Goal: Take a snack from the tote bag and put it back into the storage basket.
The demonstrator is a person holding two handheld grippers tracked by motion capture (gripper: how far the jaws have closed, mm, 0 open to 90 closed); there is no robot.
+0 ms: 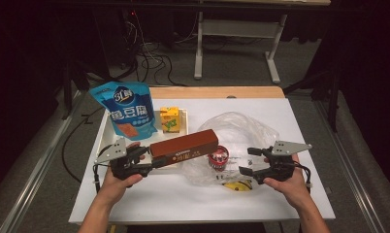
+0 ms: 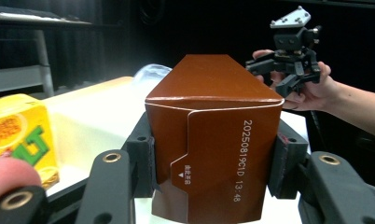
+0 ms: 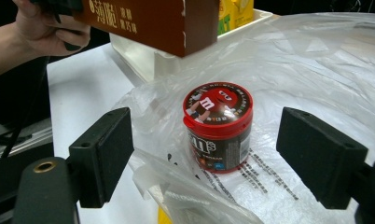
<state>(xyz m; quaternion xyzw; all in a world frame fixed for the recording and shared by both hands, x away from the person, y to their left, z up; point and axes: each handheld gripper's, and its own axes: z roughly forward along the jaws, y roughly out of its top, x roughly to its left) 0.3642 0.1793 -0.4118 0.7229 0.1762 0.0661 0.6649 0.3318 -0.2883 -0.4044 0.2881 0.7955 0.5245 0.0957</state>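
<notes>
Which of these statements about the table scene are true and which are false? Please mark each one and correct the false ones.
1. The left claw is shut on the brown box. True.
2. The right claw grips the red candy jar. False: its jaws stand open on either side of the jar, apart from it.
3. The candy jar stands upright on the clear plastic bag. True.
4. The yellow drink carton lies inside the plastic bag. False: it stands in the white tray, beside the blue snack pouch.
5. The brown box rests flat on the table. False: the left claw holds it lifted, its far end above the bag.
</notes>
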